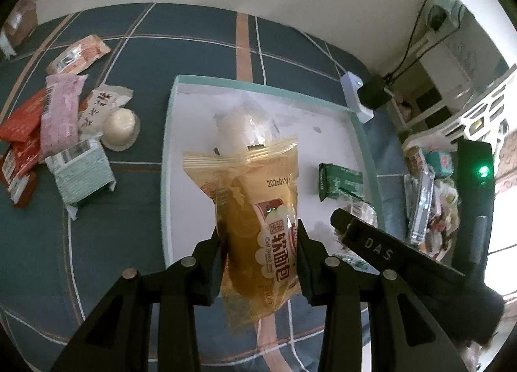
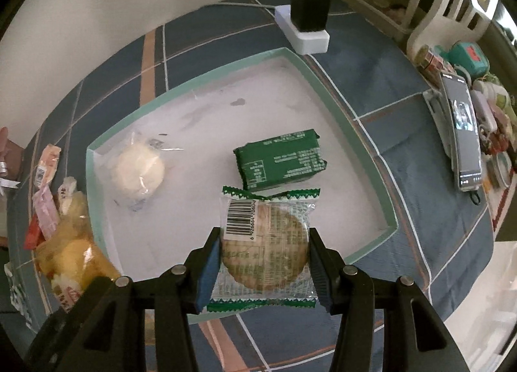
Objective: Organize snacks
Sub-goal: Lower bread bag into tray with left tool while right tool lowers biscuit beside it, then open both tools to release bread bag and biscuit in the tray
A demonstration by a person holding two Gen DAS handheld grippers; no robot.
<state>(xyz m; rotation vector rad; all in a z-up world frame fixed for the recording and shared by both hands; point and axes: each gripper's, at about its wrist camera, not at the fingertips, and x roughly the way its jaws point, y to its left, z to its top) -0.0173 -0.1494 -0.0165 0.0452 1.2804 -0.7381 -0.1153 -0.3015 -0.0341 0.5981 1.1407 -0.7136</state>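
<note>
A yellow soft-bread packet (image 1: 255, 226) is clamped between the two black fingers of the left gripper (image 1: 260, 247), hanging upright with its crimped top edge pointing away from the fingertips. Directly beyond and beneath that packet a shallow white tray with a mint-green rim (image 1: 168, 132) is seen on a dark blue checked cloth (image 1: 200, 42). Inside the tray, ahead of the left claw, a round white bun in clear film (image 1: 242, 126) is partly hidden by the packet, and to the right of the claw a dark green wrapped bar (image 1: 339, 183) lies flat. To the left of the claw, outside the tray, a heap of loose snacks (image 1: 64, 132) is spread on the cloth: red, pink, pale green and white wrappers and a domed white cup. The right gripper (image 2: 263, 259) is closed on a round biscuit in a clear wrapper with green zigzag ends (image 2: 265, 242), its blue pads (image 2: 208, 268) pressed against both sides of the wrapper. That biscuit is held over the near edge of the tray, with the green bar just beyond the fingertips and the bun further off to the left. A white power strip with a black adapter (image 2: 307, 16) is seen past the tray's far corner, and a phone (image 2: 462, 132) lies well to the right.
</note>
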